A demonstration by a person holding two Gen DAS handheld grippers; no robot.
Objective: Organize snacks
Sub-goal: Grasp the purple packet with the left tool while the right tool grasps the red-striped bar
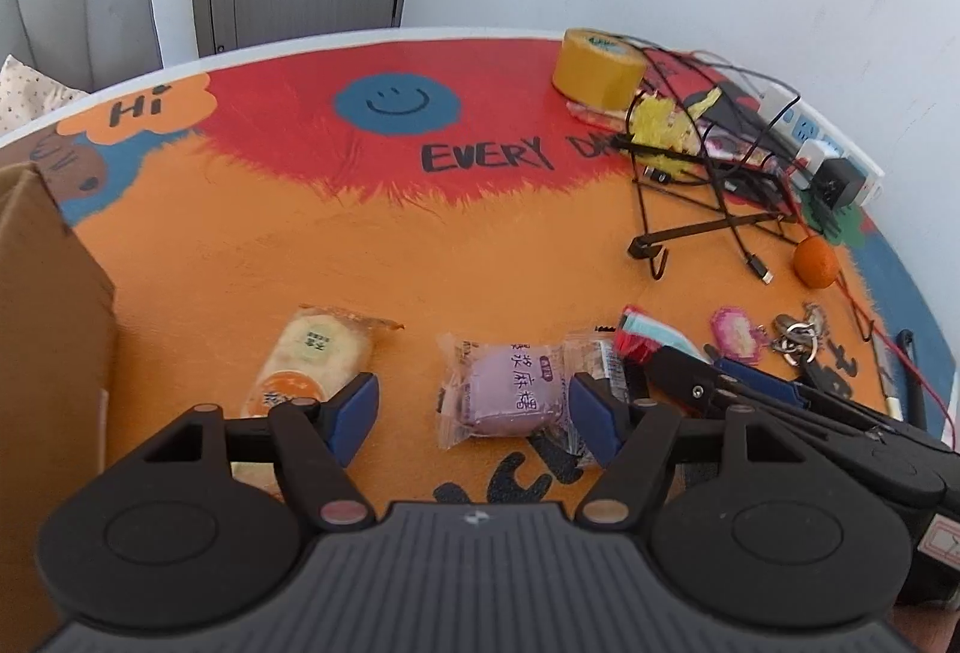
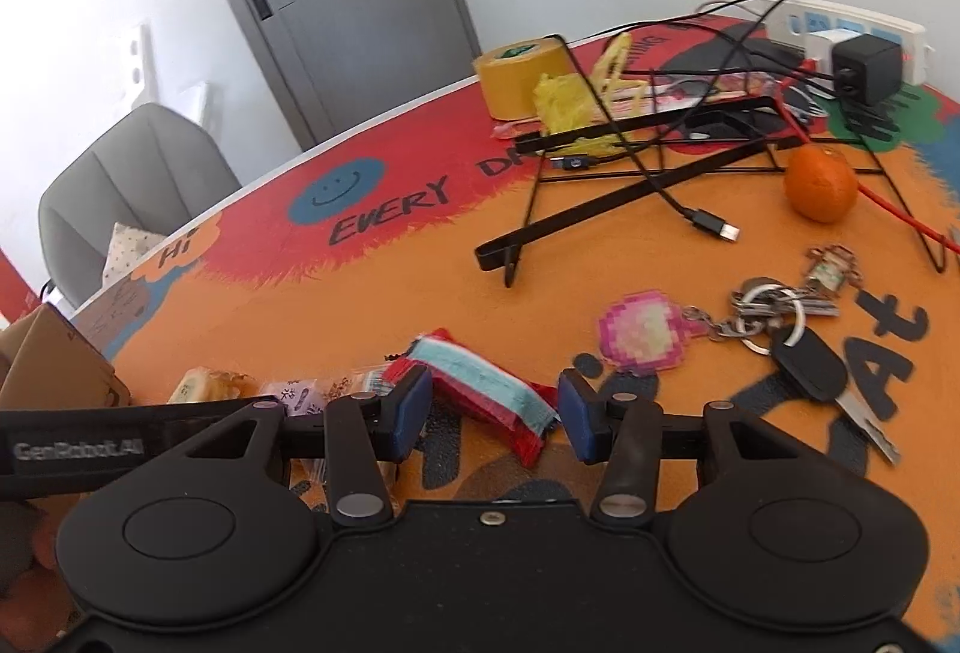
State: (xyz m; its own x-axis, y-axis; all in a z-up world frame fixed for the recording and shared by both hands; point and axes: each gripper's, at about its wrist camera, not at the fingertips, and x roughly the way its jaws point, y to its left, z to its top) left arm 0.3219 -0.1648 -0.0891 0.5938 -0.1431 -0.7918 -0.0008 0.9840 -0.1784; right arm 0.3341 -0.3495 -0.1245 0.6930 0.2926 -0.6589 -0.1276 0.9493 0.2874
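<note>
Left gripper (image 1: pixel 474 416) spread wide, blue pads either side of a purple snack packet (image 1: pixel 507 395) lying flat on the orange table mat (image 1: pixel 420 263), not touching it. Left of that, a yellow biscuit packet (image 1: pixel 315 359) beside the left pad, near a cardboard box (image 1: pixel 48 329) at the far-left edge. Right gripper (image 2: pixel 495 413) also spread wide, low over a red-and-blue wrapped snack (image 2: pixel 480 392) lying between its pads, contact unclear. Further right, a pink keychain (image 2: pixel 642 332) with keys (image 2: pixel 774 308). Farther back, an orange (image 2: pixel 821 183), a black wire stand (image 2: pixel 630 155), a yellow tape roll (image 2: pixel 516 74) and a power strip (image 2: pixel 852 32).
</note>
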